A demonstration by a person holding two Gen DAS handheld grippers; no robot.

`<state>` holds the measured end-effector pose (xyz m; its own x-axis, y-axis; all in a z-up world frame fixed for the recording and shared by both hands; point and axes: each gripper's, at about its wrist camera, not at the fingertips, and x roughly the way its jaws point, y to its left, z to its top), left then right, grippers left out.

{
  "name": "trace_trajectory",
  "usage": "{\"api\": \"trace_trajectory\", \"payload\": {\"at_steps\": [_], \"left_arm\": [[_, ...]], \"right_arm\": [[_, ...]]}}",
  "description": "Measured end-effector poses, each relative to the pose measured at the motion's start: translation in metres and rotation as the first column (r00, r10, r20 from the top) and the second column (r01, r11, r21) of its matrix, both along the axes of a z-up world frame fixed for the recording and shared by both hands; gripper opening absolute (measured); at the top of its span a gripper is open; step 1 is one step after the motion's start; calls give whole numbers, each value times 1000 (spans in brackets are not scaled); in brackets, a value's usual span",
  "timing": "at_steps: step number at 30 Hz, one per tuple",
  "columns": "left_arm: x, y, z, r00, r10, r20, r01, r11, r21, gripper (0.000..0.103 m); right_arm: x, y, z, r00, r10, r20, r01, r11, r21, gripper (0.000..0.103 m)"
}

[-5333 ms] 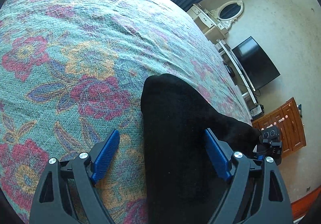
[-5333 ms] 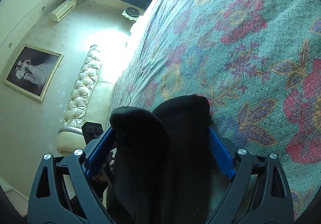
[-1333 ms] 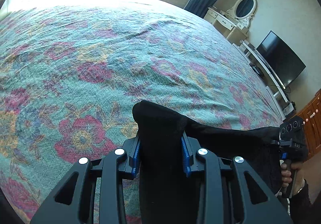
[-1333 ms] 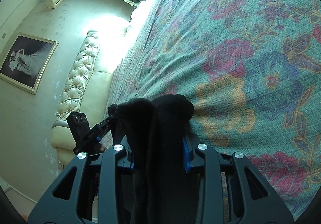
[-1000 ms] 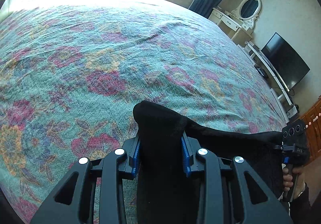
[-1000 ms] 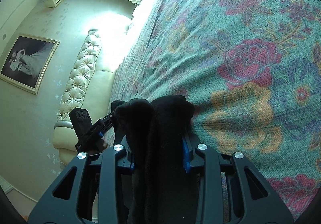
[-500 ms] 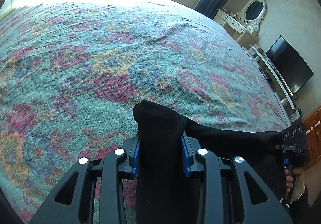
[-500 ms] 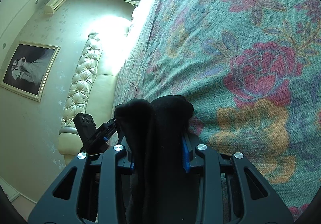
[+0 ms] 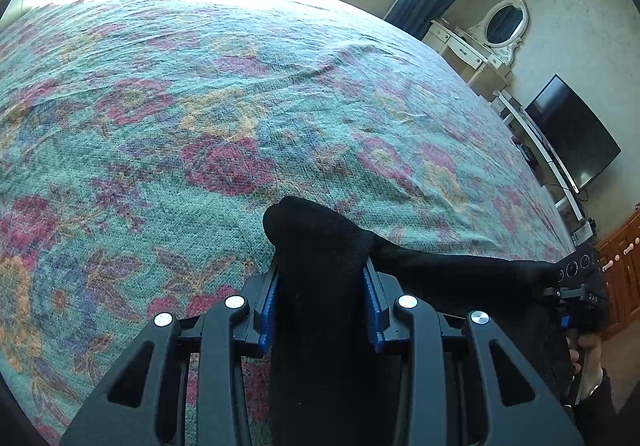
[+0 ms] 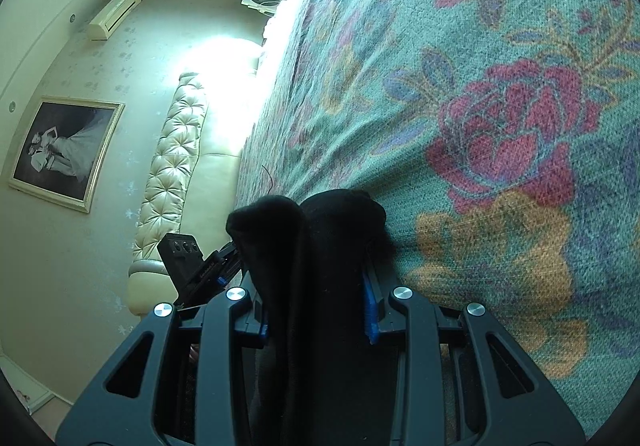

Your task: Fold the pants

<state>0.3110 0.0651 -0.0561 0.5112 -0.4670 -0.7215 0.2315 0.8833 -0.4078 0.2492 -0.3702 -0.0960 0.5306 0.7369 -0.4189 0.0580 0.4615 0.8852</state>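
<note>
- Closest to me, my left tool (image 9: 322,300) is clenched on a bunched end of the black pants (image 9: 320,246), blue pads pressed into the cloth on both sides; a few seconds back those jaws stood wide with the fabric loose between them.
- My right tool (image 10: 316,302) is clamped the same way on the other end of the pants (image 10: 312,246), two thick rolls of cloth standing up between its pads, where earlier it too was spread open around them.
- So the big change: both grips are made, and the pants now hang as a black band stretched from one tool across to the other, over the near edge of the bed (image 9: 200,106).
- In the right view the floral bedspread (image 10: 500,126) fills more of the picture than a second ago, roses larger, so I read that end as sinking toward the cover.
- The left view barely shifts; that end holds steady.
- My judgement: I'm laying the pants out on the bed, the fold itself not yet made.
- Further off, the far stretch of bedspread lies free of clothing, room to spread.
</note>
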Motion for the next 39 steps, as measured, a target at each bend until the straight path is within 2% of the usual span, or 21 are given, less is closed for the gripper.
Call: {"api": "trace_trajectory", "payload": {"at_steps": [16, 19, 23, 34, 39], "left_arm": [[5, 4, -16, 999, -11, -35, 9, 999, -36, 44], [4, 5, -16, 999, -3, -37, 1, 999, -40, 52], [0, 7, -12, 1000, 3, -7, -3, 1000, -22, 69], [-22, 15, 2, 999, 20, 25, -20, 1000, 17, 70], [-41, 26, 3, 999, 50, 11, -50, 999, 10, 71]], "right_arm": [[-6, -4, -6, 1000, -4, 0, 4, 1000, 23, 32], [-6, -5, -7, 1000, -5, -1, 5, 1000, 24, 32], [-10, -7, -6, 1000, -6, -2, 6, 1000, 26, 33], [-21, -3, 7, 1000, -20, 0, 20, 1000, 7, 47], [-37, -6, 12, 999, -45, 5, 44, 999, 21, 55]]}}
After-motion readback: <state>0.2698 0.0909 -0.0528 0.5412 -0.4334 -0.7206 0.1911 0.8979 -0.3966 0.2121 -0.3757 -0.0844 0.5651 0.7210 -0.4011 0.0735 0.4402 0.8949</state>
